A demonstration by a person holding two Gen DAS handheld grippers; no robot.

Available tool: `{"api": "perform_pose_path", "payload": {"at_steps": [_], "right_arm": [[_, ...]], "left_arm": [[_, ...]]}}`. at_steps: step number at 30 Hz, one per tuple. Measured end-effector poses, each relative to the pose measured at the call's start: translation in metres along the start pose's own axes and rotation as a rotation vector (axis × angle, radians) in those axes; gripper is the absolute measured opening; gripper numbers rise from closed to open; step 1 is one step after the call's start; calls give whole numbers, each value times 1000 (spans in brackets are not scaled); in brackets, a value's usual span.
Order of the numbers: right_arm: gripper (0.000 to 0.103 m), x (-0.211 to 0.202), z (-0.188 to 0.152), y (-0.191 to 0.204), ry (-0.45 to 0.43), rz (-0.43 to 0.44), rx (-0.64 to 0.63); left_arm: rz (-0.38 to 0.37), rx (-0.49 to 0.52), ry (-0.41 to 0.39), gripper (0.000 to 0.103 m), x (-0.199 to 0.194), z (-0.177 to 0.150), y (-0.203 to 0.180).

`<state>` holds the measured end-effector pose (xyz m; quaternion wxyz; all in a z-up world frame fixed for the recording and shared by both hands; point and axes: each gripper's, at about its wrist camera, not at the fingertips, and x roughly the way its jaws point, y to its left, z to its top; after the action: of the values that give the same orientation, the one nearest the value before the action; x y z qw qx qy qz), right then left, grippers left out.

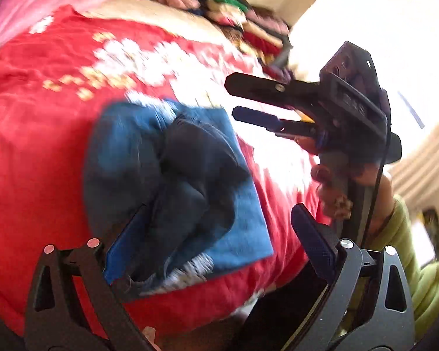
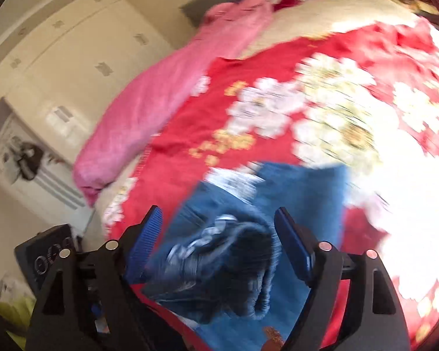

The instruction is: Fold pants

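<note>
The left gripper (image 1: 216, 234) sits nearest its own camera, its two blue-padded fingers (image 1: 125, 242) spread wide apart with nothing pressed between them. Ahead of and below that gap lie the pants (image 1: 172, 181), blue denim bunched into a rough folded heap with a dark inner fold at the middle and a frayed pale edge toward the near side. They rest on a red floral blanket (image 1: 44, 134) spread over the bed. Beyond the left gripper's right finger, the right gripper (image 1: 234, 99) shows side-on, held by a hand (image 1: 330, 187) with a green sleeve (image 1: 404, 234) behind it; its jaws stand apart, and nothing is held in them.

In the right wrist view, the right gripper (image 2: 219, 242) also has its fingers spread, and the pants (image 2: 248, 248) lie under the gap between them, apart from both pads as far as the blur allows. A pink blanket (image 2: 149, 111) lies rolled well beyond the left finger, along the red floral blanket (image 2: 278, 67). White cupboards (image 2: 82, 58) stand farther off on that side.
</note>
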<state>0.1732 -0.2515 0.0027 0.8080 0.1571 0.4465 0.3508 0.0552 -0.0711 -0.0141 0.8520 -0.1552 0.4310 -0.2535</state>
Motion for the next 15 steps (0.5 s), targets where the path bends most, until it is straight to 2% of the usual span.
{"api": "perform_pose_path", "payload": {"at_steps": [4,6,11,13,15], "right_arm": [[87,-4,-27,-21,32,-23,78],[88,1,-33,-24,52,-56,76],[87,23,-36,-11,81,-67,18],[47,28,-37,1,83,-46,-24],[41,21,-36,3,55,0,-19]], "left_arm": [[55,77,58,91,23,-14,-14],[88,103,67,91,25,-17,-17],[97,106,69,91,27,-18,-14],[108,112,69,91,27,-19,-15],[119,112,70,92,28,-19,-14]]}}
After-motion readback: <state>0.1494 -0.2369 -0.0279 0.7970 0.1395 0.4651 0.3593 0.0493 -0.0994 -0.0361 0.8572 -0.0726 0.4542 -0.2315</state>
